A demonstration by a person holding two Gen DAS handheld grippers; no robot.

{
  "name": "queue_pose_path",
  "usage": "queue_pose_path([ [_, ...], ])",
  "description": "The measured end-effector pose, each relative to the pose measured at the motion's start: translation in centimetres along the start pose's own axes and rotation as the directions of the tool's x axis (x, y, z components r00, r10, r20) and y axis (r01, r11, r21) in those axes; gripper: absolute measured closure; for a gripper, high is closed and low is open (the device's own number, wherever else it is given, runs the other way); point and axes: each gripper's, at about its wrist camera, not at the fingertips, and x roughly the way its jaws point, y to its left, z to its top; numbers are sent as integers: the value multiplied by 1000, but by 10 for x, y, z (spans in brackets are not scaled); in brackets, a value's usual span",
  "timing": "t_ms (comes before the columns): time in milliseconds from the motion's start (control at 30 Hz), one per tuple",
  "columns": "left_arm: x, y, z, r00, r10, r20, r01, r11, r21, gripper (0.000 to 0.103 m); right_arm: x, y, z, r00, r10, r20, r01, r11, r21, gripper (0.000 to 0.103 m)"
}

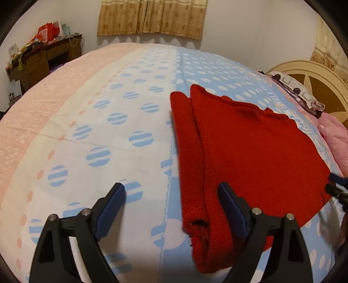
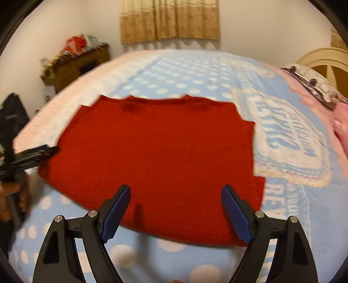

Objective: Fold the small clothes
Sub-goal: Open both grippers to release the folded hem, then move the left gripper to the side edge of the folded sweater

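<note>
A red knitted garment (image 1: 245, 148) lies flat on the bed, with a long folded strip along its left side. My left gripper (image 1: 171, 191) is open and empty, low over the garment's near left edge. In the right wrist view the garment (image 2: 161, 152) fills the middle. My right gripper (image 2: 176, 193) is open and empty above its near edge. The left gripper (image 2: 32, 152) shows at the garment's left edge in the right wrist view, and the right gripper (image 1: 337, 187) at its right edge in the left wrist view.
The bed has a blue, white and pink dotted cover (image 1: 104, 135). A cream headboard (image 1: 315, 80) and pillows (image 1: 298, 91) are at the right. A cluttered wooden desk (image 1: 43, 56) stands at the far left by the wall, below a curtain (image 1: 152, 17).
</note>
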Motion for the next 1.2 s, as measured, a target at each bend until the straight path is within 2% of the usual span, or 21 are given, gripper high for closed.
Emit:
queue_pose_path([
  [67, 1, 2, -1, 1000, -8, -3, 8, 1000, -9, 9, 12, -4, -5, 999, -3, -38, 3, 1000, 10, 18],
  [300, 1, 4, -3, 1000, -18, -9, 18, 1000, -20, 3, 4, 8, -6, 997, -64, -44, 64, 998, -18, 18],
  [533, -7, 9, -7, 999, -35, -1, 35, 998, -44, 3, -9, 21, -7, 996, -85, -34, 84, 996, -26, 18],
  [700, -28, 20, -9, 997, -69, 46, 73, 993, -91, 3, -23, 61, -3, 997, -74, 16, 75, 987, -139, 18],
  [767, -37, 27, -11, 995, -68, 72, 76, 992, -105, 3, -26, 89, -1, 998, -55, 26, 60, 974, -217, 18],
  [967, -43, 53, -11, 997, -37, 64, 46, 989, -141, 3, -25, 152, -1, 999, 22, 44, -6, 935, -354, 18],
  [1200, -42, 84, -8, 999, -18, 29, 23, 980, -195, 3, -18, 228, -16, 995, 43, 84, 11, 828, -561, 18],
])
